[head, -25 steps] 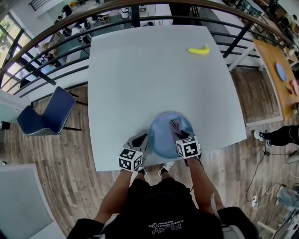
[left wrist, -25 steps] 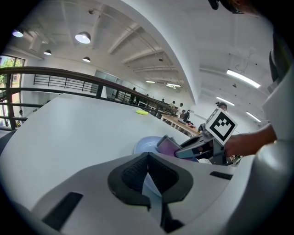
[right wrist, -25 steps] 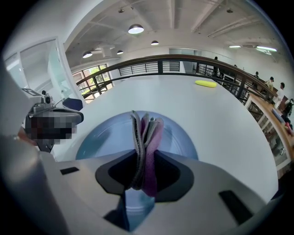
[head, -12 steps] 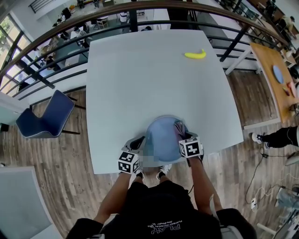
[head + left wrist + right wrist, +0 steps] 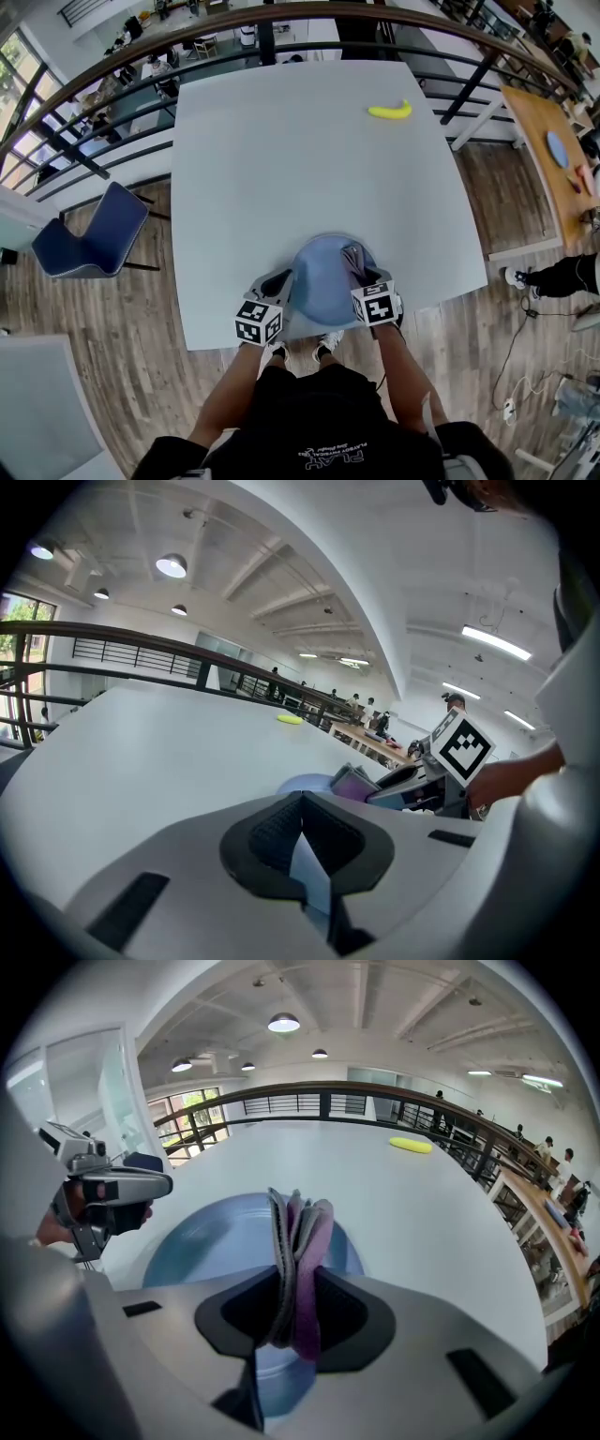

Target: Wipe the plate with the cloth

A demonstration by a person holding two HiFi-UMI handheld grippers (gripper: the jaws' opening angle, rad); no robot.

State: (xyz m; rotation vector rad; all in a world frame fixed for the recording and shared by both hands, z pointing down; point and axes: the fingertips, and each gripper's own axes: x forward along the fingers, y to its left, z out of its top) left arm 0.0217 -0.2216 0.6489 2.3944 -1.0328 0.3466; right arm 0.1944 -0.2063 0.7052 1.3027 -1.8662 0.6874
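Note:
A round blue plate (image 5: pixel 323 279) lies at the table's near edge. My left gripper (image 5: pixel 284 279) is shut on the plate's left rim, and a thin pale-blue edge (image 5: pixel 307 866) shows between its jaws. My right gripper (image 5: pixel 356 268) is shut on a folded grey and purple cloth (image 5: pixel 352 256), which stands out past the jaws onto the right side of the plate. In the right gripper view the cloth (image 5: pixel 298 1237) rises in front of the plate (image 5: pixel 211 1238), with the left gripper (image 5: pixel 112 1188) at the far left.
The white table (image 5: pixel 291 159) stretches away from the plate. A yellow banana (image 5: pixel 389 111) lies near its far right corner. A dark railing (image 5: pixel 281 37) runs behind the table, and a blue chair (image 5: pixel 89 234) stands on the wooden floor to the left.
The right gripper and cloth have slid a little left across the plate's right side. The plate looks smaller and lower than half a second ago. The left gripper keeps its hold on the rim.

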